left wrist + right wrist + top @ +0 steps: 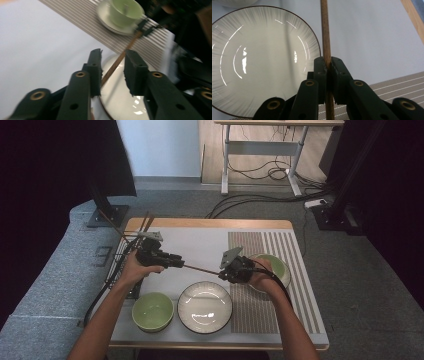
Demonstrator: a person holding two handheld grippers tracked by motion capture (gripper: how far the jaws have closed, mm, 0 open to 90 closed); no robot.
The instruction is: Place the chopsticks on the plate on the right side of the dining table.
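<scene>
- High view: your left gripper (176,259) and right gripper (225,272) meet at the centre of the frame above the bench (200,245), with one chopstick (200,268) between them.
- Left gripper view: your left gripper (113,67) is released; the chopstick (117,62) passes between its jaws, above the white plate (120,100).
- Right gripper view: your right gripper (328,65) is clenched on the chopstick (325,32), right of the white plate (259,62).

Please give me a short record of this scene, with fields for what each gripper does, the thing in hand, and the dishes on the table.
held thing: thin brown wooden stick
right gripper: shut on the stick
left gripper: open, stick between its jaws
stick position: raised above the table, spanning both grippers
dishes: white round plate with dark rim; green bowl to its left; second green bowl behind the right hand
</scene>
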